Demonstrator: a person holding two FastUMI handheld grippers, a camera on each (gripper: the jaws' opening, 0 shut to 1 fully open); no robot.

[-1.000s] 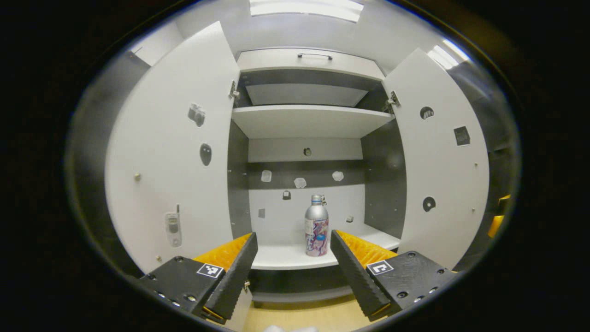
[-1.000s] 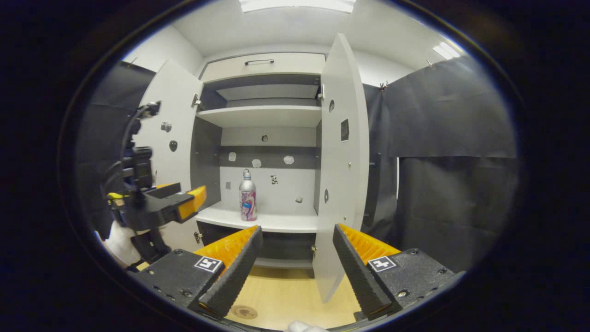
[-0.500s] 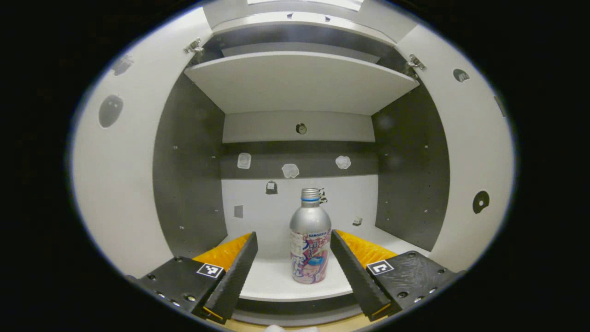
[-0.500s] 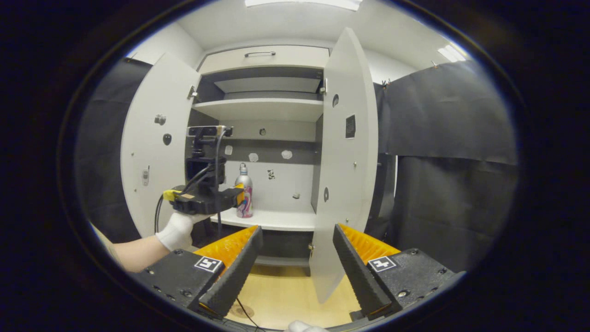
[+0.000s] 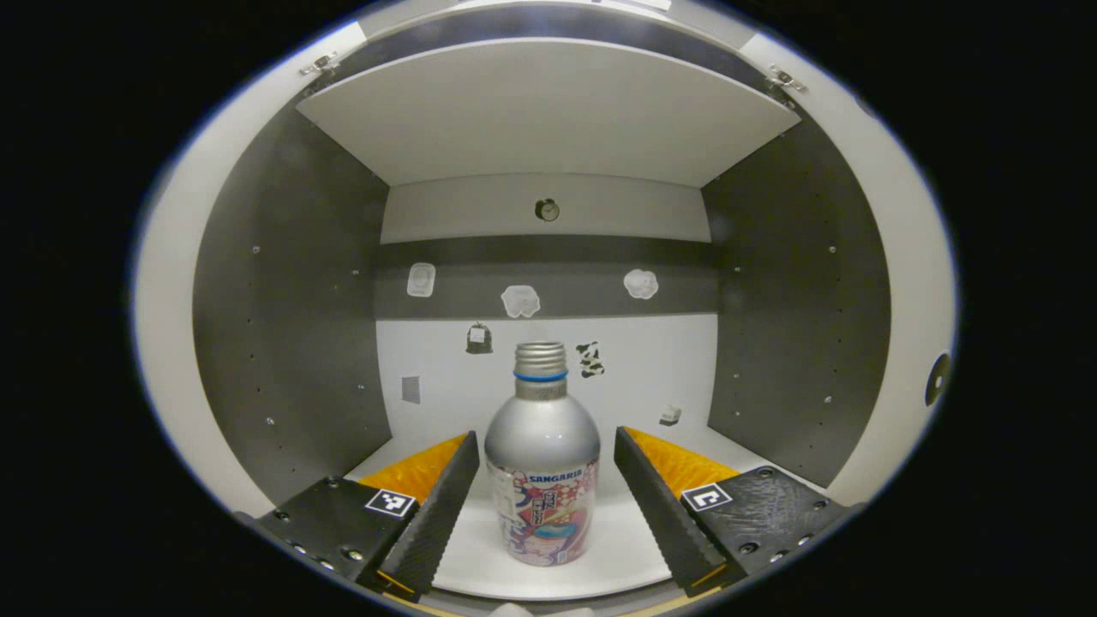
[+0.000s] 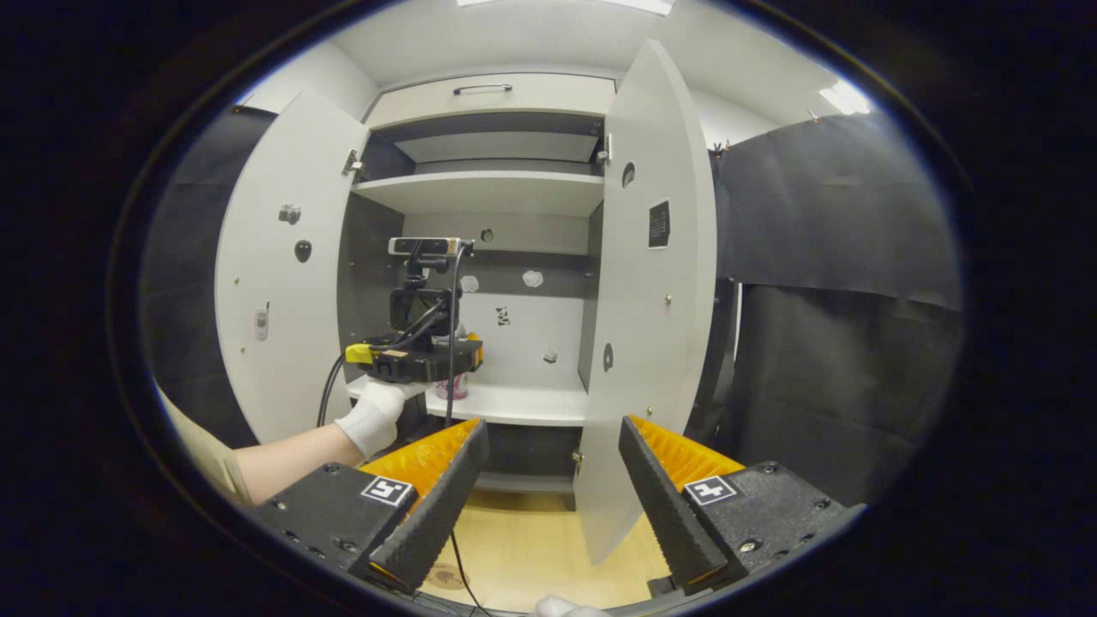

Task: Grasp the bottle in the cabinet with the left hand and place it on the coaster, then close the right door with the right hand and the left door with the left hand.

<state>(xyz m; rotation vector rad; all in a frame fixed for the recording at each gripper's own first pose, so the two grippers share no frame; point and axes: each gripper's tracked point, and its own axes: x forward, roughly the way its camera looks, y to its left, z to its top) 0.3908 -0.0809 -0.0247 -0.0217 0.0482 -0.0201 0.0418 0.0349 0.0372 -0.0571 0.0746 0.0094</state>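
Closer now than half a second ago, the left gripper [image 5: 542, 488] has its spread fingers on both sides of the bottle [image 5: 542, 463].
Neither finger touches the bottle, which stands upright on the cabinet shelf [image 5: 617, 548], low in the frame centre. In the right gripper view the right gripper [image 6: 548, 484] hangs released before the right door [image 6: 647, 326]; a gloved hand [image 6: 373, 416] carries the left gripper at centre left.
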